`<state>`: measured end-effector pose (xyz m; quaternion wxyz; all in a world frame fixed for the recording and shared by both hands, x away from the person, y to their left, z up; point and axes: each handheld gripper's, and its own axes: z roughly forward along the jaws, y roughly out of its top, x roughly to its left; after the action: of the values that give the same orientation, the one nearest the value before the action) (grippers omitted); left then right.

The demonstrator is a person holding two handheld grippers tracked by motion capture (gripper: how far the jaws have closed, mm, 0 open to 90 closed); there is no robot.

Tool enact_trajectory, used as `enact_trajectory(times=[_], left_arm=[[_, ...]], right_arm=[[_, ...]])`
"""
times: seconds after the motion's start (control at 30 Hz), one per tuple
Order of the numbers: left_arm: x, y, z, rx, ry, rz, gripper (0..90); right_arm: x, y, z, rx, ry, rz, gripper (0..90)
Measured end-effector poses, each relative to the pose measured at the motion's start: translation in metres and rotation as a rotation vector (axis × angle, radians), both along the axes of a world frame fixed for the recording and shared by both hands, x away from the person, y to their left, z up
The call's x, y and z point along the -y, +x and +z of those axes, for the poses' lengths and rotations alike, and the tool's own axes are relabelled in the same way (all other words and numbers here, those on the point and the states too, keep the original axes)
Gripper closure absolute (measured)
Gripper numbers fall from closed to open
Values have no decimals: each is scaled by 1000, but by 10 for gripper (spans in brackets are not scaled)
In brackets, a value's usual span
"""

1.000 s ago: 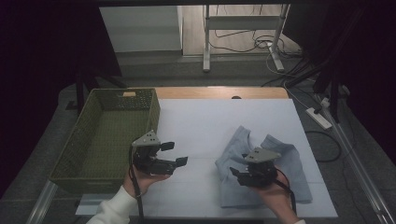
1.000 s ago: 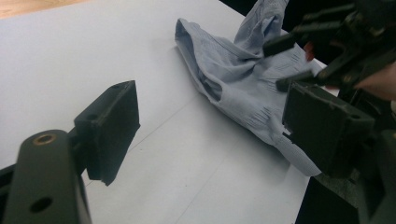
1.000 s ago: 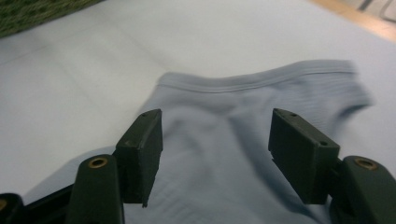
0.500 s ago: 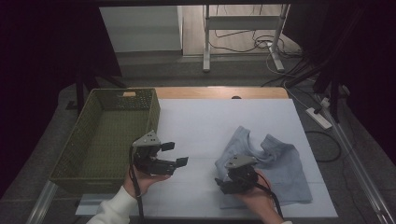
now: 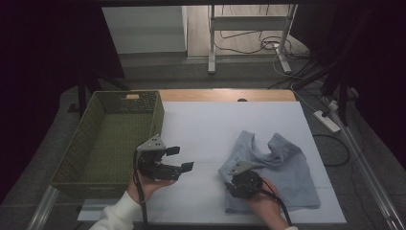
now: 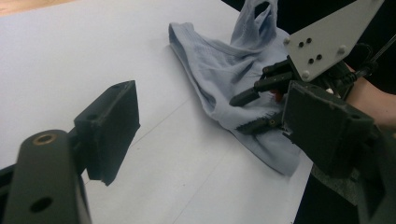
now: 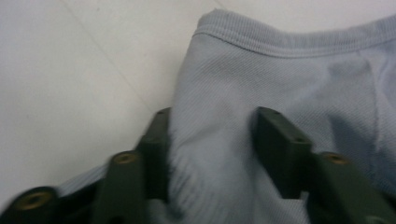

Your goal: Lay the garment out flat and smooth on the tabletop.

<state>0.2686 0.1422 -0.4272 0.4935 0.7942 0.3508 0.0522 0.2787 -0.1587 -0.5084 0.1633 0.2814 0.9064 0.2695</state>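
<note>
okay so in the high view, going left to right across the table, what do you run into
green basket → left gripper → right gripper → light blue garment

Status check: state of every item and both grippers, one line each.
left gripper: open, holding nothing, above the white sheet beside the basket
right gripper: jaws apart, cloth bunched between them, not clamped
grey garment: crumpled, lying on the white sheet
basket: upright, empty
</note>
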Motion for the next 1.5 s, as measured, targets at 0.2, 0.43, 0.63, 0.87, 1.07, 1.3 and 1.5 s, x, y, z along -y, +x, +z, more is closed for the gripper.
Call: enact_trajectory(times=[0.2,0.43,0.63,0.87,1.07,1.3,1.5], left_arm=[[1,0,0,-1,1,-2,196],[1,0,0,2,-1,2,195],[0,0,1,6,-1,5,195],[-2,0,2,11,-6,9,196],[-2,0,2,13,-8,10,195],[-2,0,3,14,-9,12,195],[-1,-1,3,16,-7,12,195]], right_arm=[[1,0,2,24,8,17,759],[1,-4,8,56,94,49,787],[-19,-14,13,50,187,125,785],[-48,-21,13,38,223,185,783],[-60,-21,11,9,253,203,782],[-71,-24,9,-5,263,225,758],[-63,-22,18,-14,339,220,549]])
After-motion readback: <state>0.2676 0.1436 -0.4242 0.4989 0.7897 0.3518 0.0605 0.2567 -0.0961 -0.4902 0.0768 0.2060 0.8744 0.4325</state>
